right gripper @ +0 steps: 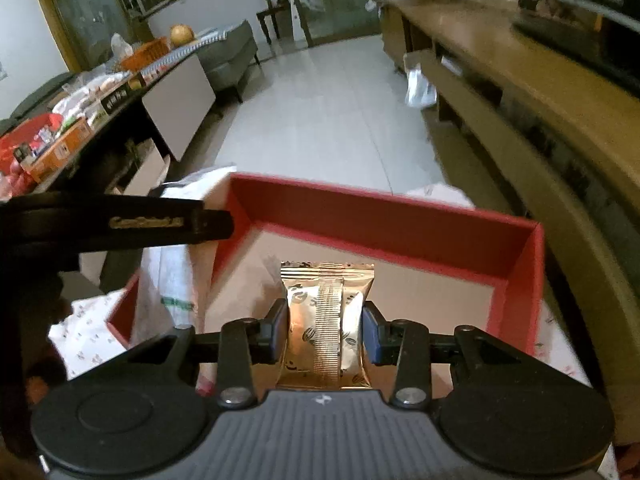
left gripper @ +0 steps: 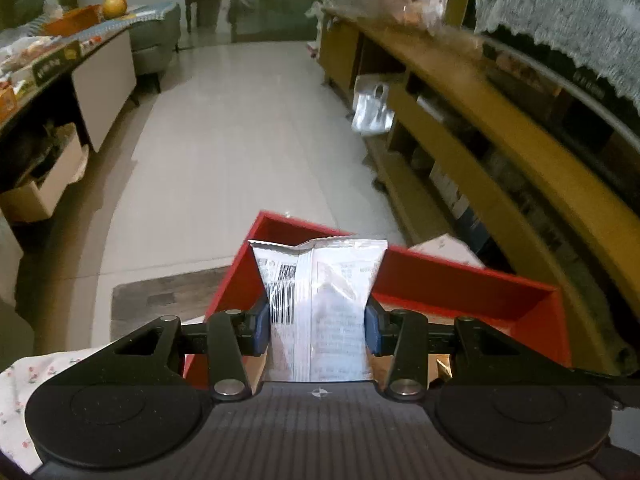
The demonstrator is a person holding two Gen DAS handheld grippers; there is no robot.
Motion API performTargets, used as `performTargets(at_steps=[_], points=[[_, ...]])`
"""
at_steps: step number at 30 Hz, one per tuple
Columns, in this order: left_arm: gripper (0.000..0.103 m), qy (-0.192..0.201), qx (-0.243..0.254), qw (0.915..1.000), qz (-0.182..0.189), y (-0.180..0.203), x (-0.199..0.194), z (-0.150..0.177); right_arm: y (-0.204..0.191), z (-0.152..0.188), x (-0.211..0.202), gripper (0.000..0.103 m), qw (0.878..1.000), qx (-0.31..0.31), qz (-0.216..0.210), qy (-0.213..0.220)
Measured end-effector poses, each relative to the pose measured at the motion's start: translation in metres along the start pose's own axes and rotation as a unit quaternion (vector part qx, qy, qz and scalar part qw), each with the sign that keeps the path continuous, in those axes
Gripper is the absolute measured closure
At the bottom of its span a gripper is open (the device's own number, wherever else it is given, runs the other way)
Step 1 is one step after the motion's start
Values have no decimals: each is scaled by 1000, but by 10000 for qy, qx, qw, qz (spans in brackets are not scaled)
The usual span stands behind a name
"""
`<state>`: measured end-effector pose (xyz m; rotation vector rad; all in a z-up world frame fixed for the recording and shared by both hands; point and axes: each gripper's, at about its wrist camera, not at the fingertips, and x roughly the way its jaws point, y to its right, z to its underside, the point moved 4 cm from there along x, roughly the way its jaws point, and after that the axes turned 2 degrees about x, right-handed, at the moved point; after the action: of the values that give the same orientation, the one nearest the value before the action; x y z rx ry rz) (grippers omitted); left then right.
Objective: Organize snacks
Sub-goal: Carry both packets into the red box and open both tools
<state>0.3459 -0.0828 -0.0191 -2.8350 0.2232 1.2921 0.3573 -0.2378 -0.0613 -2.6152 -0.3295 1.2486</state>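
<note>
Left wrist: left gripper (left gripper: 318,326) angled down, blue pads clamped on a silver foil snack packet (left gripper: 320,300), held above the near-left corner of the red open-top cardboard box (left gripper: 460,280). Pale tiled floor (left gripper: 248,128) clear ahead, wooden shelf unit (left gripper: 500,128) on the right.

Right wrist: right gripper (right gripper: 325,330) angled down, pads closed on a gold foil snack packet (right gripper: 326,312) over the box (right gripper: 380,216) interior, clear of the walls. Cluttered dark table (right gripper: 100,112) on the left.

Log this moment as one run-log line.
left gripper: shut on silver packet | right gripper: shut on gold packet | both over red box
</note>
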Motion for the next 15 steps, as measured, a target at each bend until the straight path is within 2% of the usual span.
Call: performTargets(at_steps=[5, 15], points=[[51, -292, 32, 9995, -70, -6, 19, 24, 0, 16, 18, 58, 9996, -117, 46, -245], [50, -609, 148, 9979, -174, -15, 19, 51, -13, 33, 23, 58, 9979, -427, 70, -486]])
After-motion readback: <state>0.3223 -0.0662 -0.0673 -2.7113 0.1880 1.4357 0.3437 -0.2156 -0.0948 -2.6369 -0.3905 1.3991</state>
